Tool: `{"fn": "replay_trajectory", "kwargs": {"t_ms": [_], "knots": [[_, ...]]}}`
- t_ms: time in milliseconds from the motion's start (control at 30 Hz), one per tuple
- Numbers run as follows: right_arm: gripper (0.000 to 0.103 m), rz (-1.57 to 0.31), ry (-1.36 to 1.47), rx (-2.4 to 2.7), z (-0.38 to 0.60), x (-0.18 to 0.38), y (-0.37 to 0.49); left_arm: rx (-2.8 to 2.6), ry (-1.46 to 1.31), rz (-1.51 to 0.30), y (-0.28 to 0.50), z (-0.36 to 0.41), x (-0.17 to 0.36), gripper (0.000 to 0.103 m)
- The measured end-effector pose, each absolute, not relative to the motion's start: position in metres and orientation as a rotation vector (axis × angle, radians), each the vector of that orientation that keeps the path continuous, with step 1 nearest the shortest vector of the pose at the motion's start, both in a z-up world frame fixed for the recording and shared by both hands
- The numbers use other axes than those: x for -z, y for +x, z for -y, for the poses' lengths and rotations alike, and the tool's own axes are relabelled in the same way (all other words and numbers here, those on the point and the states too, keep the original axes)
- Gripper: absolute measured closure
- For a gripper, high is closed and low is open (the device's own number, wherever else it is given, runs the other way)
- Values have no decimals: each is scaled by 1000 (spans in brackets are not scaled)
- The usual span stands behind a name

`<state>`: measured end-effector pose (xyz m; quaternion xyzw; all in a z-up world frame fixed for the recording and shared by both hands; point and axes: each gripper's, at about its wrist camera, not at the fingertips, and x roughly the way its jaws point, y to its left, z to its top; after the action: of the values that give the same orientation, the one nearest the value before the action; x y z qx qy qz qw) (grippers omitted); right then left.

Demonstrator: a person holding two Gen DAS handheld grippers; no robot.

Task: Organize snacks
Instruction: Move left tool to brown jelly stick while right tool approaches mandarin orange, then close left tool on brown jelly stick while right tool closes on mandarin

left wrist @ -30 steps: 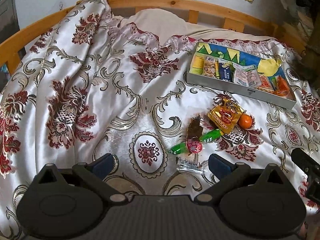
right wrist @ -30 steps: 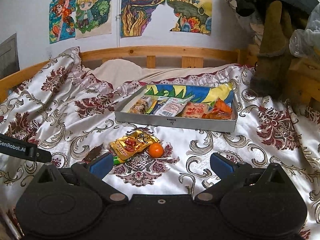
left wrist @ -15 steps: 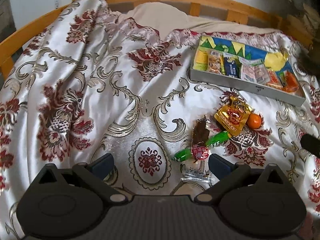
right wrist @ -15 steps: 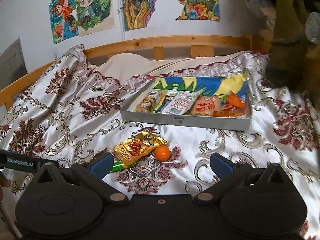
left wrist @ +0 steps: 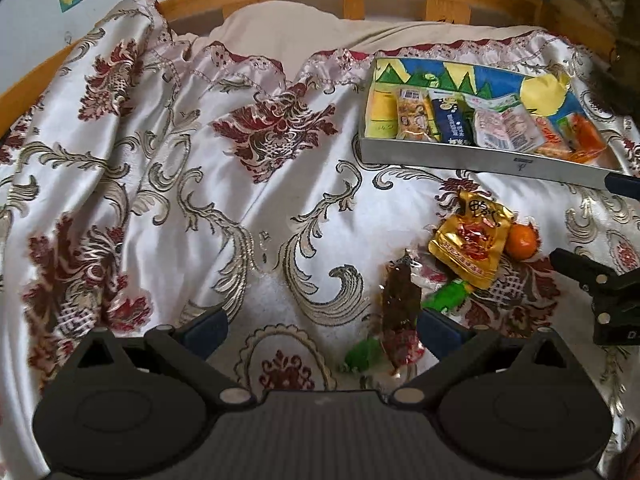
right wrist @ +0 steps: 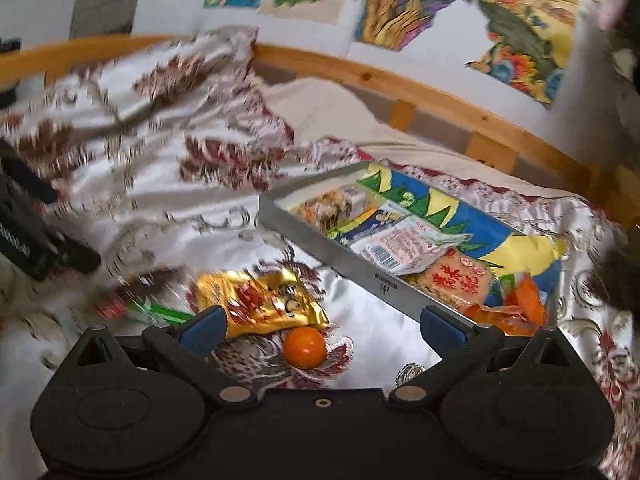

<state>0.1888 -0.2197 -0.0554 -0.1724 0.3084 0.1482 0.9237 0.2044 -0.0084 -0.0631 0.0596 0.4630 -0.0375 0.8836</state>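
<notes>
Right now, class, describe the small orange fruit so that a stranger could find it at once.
Find the grey tray of snacks on the bedspread. In front of it lie loose snacks; the orange fruit touches the gold packet. It alone is round and unwrapped.

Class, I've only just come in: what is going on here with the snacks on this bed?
A person holds a gripper in each hand over a patterned bedspread, sorting snacks. A tray already holds a row of packets. Loose on the bedspread lie a gold packet, a small orange, a brown-wrapped snack and a green stick. The right gripper is open with the orange between its fingers, not grasped. The left gripper is open and empty beside the brown snack.
</notes>
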Motion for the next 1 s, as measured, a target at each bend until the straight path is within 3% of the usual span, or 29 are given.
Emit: {"fn": "replay_trajectory", "kwargs": {"t_ms": [400,667,1000], "knots": [[4,-738,-380,-297,217,98,211,119,123,-981,226,24,91,1],[15,-734,-372,-297,215,103,214,157,117,-1016,230,27,99,1],[36,-740,-340,-279,220,108,217,238,-27,-1071,234,19,103,32]]}}
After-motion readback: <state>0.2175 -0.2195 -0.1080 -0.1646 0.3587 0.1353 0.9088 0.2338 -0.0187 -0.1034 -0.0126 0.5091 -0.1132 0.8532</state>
